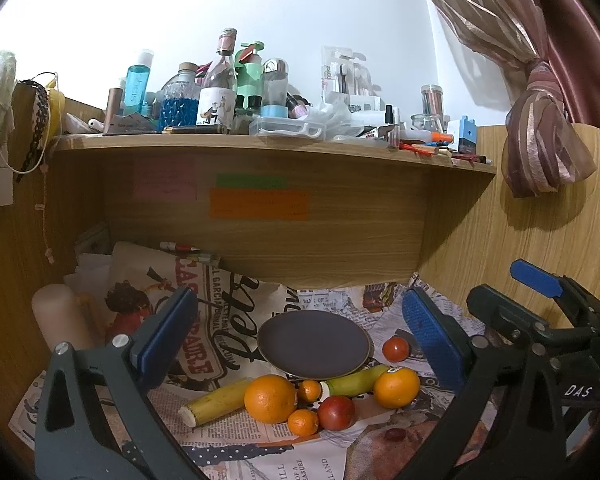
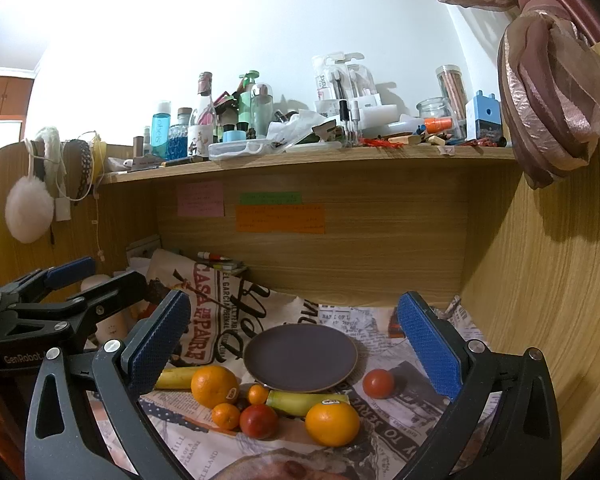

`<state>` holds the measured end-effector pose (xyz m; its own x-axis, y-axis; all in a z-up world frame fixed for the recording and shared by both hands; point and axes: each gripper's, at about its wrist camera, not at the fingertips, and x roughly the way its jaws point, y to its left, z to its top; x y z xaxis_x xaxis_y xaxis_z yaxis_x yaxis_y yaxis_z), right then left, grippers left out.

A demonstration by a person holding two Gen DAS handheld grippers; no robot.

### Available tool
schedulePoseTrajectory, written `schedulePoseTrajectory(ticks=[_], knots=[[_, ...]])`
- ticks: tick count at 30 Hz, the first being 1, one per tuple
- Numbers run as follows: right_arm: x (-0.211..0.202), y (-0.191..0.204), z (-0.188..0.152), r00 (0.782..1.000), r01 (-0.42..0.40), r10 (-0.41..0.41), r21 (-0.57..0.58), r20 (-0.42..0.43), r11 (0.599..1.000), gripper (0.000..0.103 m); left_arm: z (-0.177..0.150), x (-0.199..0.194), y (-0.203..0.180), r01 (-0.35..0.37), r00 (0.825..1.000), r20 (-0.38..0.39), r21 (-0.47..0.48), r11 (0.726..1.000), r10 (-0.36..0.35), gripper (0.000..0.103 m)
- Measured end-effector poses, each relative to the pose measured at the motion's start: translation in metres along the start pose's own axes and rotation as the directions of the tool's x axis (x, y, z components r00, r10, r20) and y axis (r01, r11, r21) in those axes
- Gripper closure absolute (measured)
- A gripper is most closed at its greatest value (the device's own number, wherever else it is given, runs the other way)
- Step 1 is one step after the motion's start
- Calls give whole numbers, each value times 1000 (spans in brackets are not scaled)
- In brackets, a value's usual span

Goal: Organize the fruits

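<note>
Both claws, left claw (image 1: 300,320) and right claw (image 2: 296,328), hang spread wide apart, gripping nothing. The fruits (image 2: 260,404) sit bunched on the newspaper-covered surface (image 2: 400,432), just in front of the bare brown plate (image 2: 300,356).

both tongs, left tongs (image 1: 300,336) and right tongs (image 2: 296,344), gape wide, holding nothing.

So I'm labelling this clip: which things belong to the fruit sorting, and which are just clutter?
Job: plate, two oranges, two mandarins, two bananas, apple, tomato.

Clutter: shelf bottles, sticky notes, earmuffs, curtain.
</note>
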<state>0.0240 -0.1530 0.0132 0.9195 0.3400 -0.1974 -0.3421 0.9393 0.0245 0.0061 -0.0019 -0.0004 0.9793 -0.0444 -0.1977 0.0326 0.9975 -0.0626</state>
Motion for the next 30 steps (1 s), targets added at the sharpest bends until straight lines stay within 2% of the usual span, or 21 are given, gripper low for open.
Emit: schedulePoseTrajectory(ticks=[4,8,13,16,20,21,24,30], knots=[[5,-2,-3,1000,0,0,6,-15,1000,0,-5,11,3,8,999,-31,4,1000,-8,0],[17,-10,-13,998,1,0,12,-66,1000,0,-18,31,9,16,995,-96,-3,1000,-16,0],[38,-26,-33,985,0,6,36,-174,999,0,-45,63,16,24,977,-212,-1,1000,-23,1],[54,-37,-49,967,-3,18,61,-255,998,0,-63,80,18,24,958,-286,7,1000,-21,11],[69,-47,-70,934,3,25,79,-358,997,10,-86,101,26,36,924,-381,-24,999,-42,19],[72,-49,-76,924,5,25,79,-382,997,13,-92,106,29,38,914,-403,-33,999,-48,20],[83,-55,-90,896,4,36,89,-442,996,19,-102,117,35,25,899,-435,-48,999,-44,21],[102,-64,-108,843,-20,96,147,-530,989,21,-113,140,43,18,873,-486,-65,998,-48,24]])
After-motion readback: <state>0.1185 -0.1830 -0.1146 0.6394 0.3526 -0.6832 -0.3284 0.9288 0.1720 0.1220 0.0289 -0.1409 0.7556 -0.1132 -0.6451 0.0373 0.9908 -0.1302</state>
